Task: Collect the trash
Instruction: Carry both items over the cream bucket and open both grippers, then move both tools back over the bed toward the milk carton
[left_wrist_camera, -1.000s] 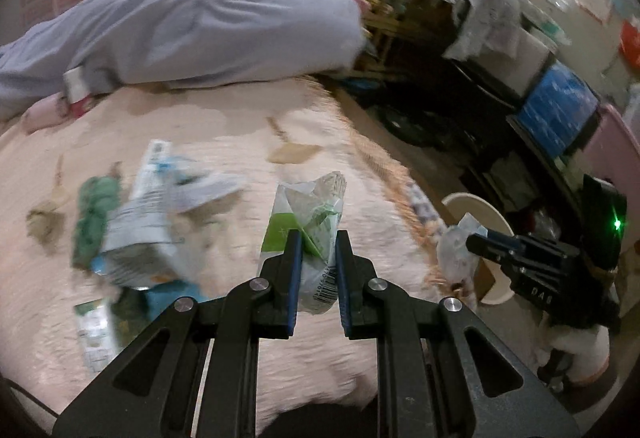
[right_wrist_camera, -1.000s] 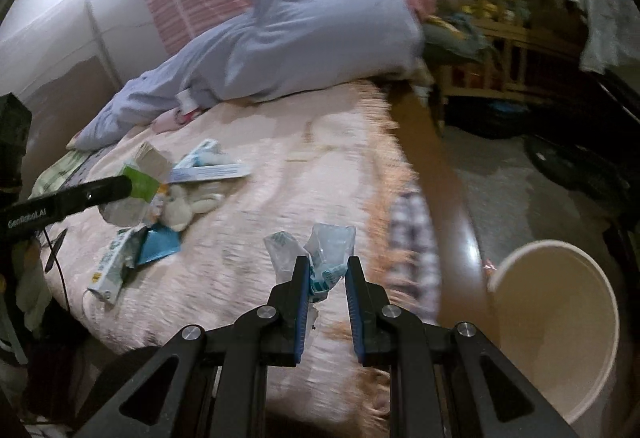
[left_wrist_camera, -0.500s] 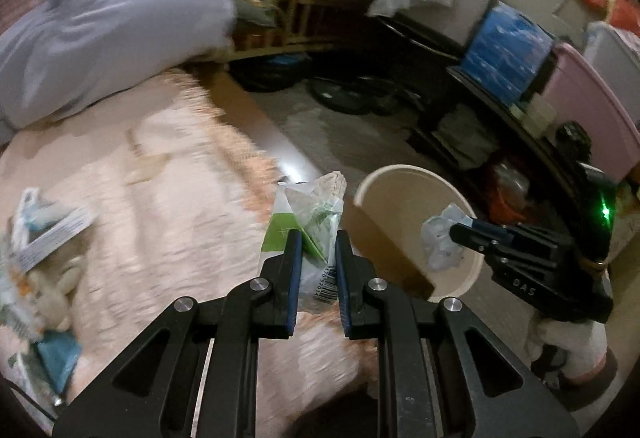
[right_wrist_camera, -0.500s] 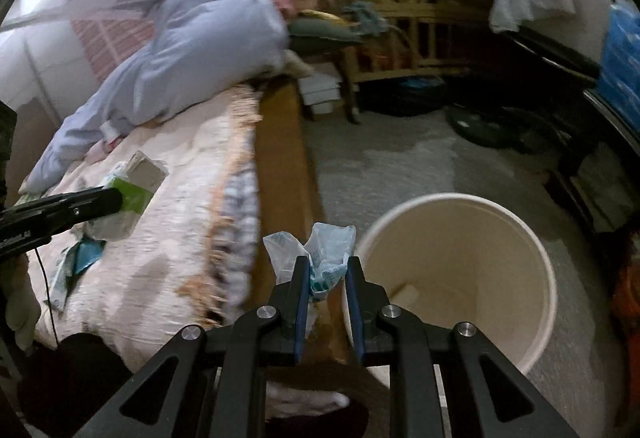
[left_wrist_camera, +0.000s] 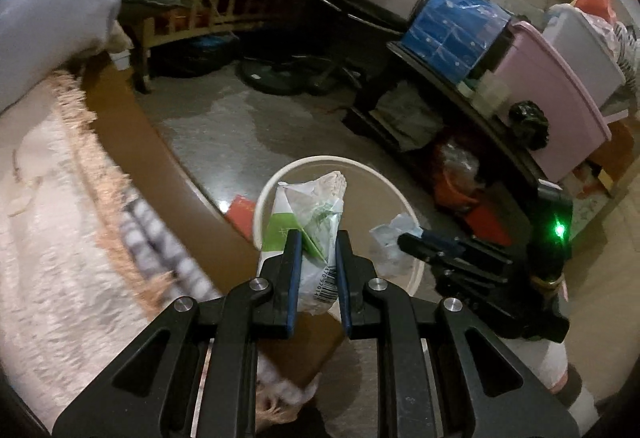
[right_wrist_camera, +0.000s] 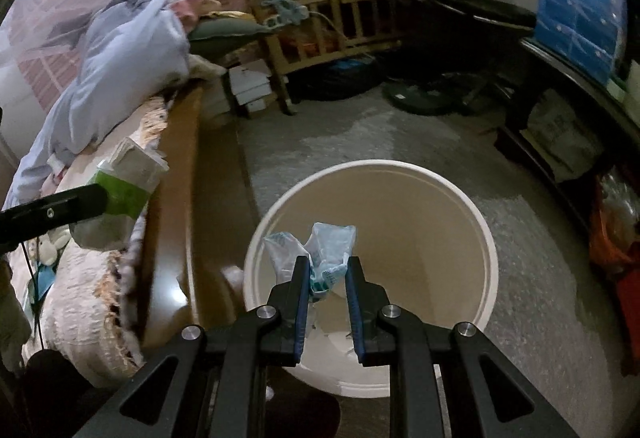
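Note:
My left gripper is shut on a crumpled green and white wrapper, held above the near rim of a cream bin on the floor. In the right wrist view that same wrapper and the left gripper's finger hang over the bed edge at the left. My right gripper is shut on a small clear and blue plastic wrapper, held over the open mouth of the cream bin. The left wrist view shows the right gripper with its clear wrapper over the bin's right side.
A bed with a pale fringed blanket and a brown wooden side rail lies to the left of the bin. A wooden crib stands at the back. Dark shelves with a blue box and a pink tub line the right. Grey floor lies between.
Both grippers swung from over the bed to the right, each keeping its wrapper. The bin has come under them, and the litter on the blanket has left the left wrist view.

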Action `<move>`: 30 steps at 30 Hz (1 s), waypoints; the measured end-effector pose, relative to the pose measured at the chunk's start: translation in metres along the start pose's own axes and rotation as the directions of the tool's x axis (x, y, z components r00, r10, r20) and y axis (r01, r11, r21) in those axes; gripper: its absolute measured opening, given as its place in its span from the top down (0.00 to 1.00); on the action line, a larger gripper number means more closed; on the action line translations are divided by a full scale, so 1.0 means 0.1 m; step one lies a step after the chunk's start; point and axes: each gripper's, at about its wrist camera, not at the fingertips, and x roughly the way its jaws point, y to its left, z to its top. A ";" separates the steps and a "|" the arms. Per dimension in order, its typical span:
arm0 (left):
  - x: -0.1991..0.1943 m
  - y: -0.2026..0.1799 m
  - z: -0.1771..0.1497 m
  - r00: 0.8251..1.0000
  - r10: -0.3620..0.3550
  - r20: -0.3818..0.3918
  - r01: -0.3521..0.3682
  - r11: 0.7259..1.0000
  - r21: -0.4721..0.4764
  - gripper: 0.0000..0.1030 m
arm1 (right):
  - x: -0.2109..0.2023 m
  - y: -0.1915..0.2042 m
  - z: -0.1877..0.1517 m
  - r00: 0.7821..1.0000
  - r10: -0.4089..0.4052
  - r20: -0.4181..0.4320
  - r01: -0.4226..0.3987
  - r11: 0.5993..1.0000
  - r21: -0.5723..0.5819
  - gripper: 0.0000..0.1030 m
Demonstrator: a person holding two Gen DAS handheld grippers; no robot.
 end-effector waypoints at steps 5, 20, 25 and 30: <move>0.08 0.02 0.02 0.998 -0.056 0.006 0.057 0.997 -0.051 0.47 | 0.03 -0.09 0.02 0.999 -0.048 0.000 0.048 0.998 0.033 0.75; -0.45 0.27 -0.19 0.990 0.129 0.057 -0.126 0.990 -0.057 0.47 | 0.02 0.17 -0.04 1.000 -0.014 -0.018 0.014 1.000 0.006 0.58; -0.62 0.41 -0.30 0.974 0.210 0.080 -0.205 0.977 -0.065 0.47 | 0.04 0.40 -0.05 1.000 0.005 -0.029 -0.006 0.999 -0.033 0.58; -0.74 0.53 -0.42 0.961 0.262 0.088 -0.255 0.963 -0.082 0.47 | 0.03 0.64 -0.08 0.999 0.034 -0.034 -0.036 0.997 -0.065 0.57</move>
